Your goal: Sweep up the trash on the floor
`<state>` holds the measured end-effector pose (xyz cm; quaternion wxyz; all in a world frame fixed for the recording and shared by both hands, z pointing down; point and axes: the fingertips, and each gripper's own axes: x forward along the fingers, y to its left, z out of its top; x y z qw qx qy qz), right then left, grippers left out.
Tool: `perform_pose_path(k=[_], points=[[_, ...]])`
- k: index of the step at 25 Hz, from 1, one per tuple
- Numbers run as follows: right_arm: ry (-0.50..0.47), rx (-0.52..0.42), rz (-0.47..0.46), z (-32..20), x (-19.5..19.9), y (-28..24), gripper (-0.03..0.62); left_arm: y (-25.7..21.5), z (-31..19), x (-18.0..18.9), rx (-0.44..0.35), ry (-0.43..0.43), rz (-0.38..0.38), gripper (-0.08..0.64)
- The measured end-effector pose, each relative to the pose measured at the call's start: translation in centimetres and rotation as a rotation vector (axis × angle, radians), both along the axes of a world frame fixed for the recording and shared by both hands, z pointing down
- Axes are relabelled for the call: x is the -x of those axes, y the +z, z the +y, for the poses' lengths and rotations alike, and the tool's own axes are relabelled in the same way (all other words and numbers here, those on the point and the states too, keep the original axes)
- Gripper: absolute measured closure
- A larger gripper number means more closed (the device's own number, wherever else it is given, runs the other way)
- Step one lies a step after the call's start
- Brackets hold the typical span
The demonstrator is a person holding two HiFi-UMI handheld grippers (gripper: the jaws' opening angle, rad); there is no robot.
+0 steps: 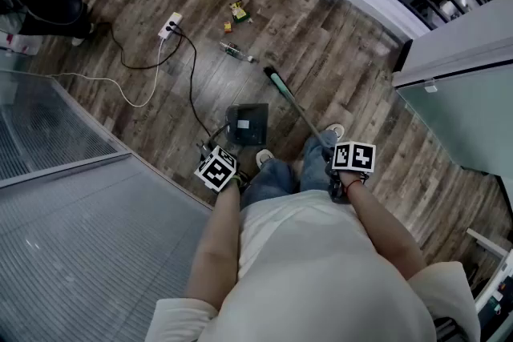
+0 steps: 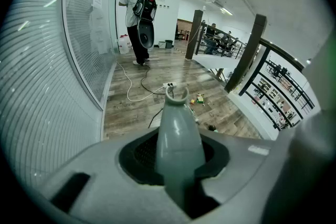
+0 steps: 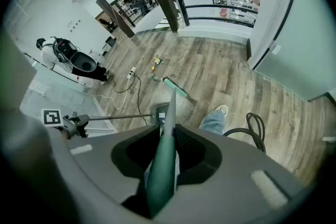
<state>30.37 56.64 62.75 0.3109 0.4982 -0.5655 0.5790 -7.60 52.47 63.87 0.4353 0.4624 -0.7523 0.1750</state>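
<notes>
The left gripper's [image 2: 177, 168] jaws are clamped on the grey dustpan handle [image 2: 177, 126]; the right gripper's [image 3: 161, 168] jaws are closed on the green broom handle [image 3: 167, 126]; the dustpan [image 1: 247, 124] is set on the wood floor [image 1: 345, 52]; the trash [image 1: 239, 10] is scattered beyond the broom head [image 1: 276, 81], near a power strip [image 1: 170, 25].

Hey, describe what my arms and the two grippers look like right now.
The left gripper and right gripper each have a grey moulded body, dark-lined tongs and a white cube with black square markers. You wear white short sleeves.
</notes>
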Motion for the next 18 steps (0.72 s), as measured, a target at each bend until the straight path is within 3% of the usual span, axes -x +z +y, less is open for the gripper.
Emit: perform_pose_path(k=[18], points=[[-0.017,-0.006,-0.01,-0.44,0.21,-0.03,0.497,-0.11,0.13,0.22,0.004,-0.007,0.005,0.469]])
